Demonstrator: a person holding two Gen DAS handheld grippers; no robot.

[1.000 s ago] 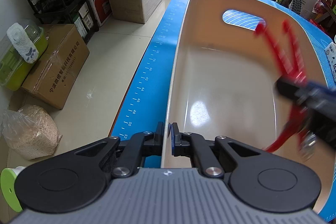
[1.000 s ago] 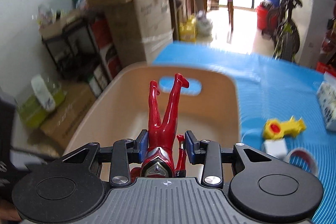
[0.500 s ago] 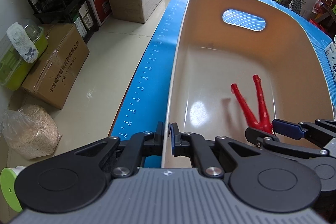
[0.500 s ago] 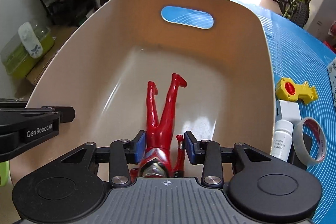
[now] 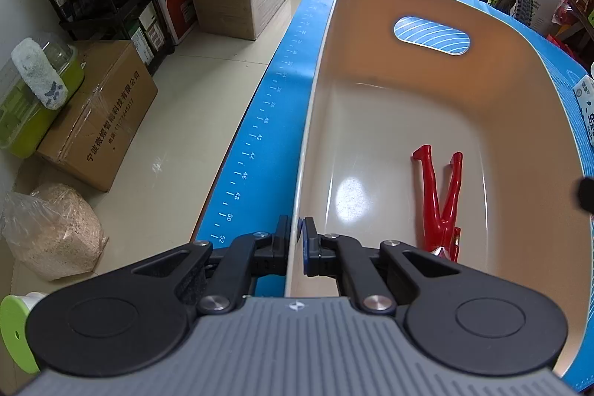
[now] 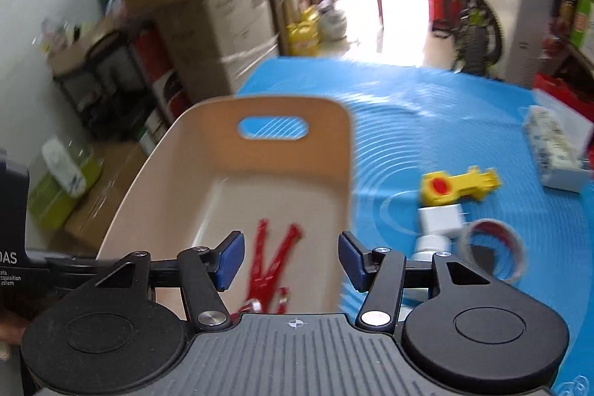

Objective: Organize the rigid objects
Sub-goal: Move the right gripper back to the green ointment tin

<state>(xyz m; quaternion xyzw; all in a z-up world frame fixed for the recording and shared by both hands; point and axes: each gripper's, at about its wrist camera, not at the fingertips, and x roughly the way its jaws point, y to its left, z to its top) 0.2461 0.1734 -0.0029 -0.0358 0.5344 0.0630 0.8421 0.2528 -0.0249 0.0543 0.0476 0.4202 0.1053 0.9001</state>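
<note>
Left gripper (image 5: 295,240) is pinched tight on the near left rim of the beige plastic tub (image 5: 519,36), steadying it. Inside, on the floor near the right wall, lies the glossy red toy figure (image 5: 441,199), legs pointing far. Right gripper (image 6: 291,260) hangs above it with jaws opening, nothing between the pads. Drop looks done; next pick probably sits right on the blue mat (image 6: 427,106): yellow plastic toy (image 6: 458,186), white block (image 6: 441,219), tape ring (image 6: 497,247). Blur smears them; the figure's head is hidden.
</note>
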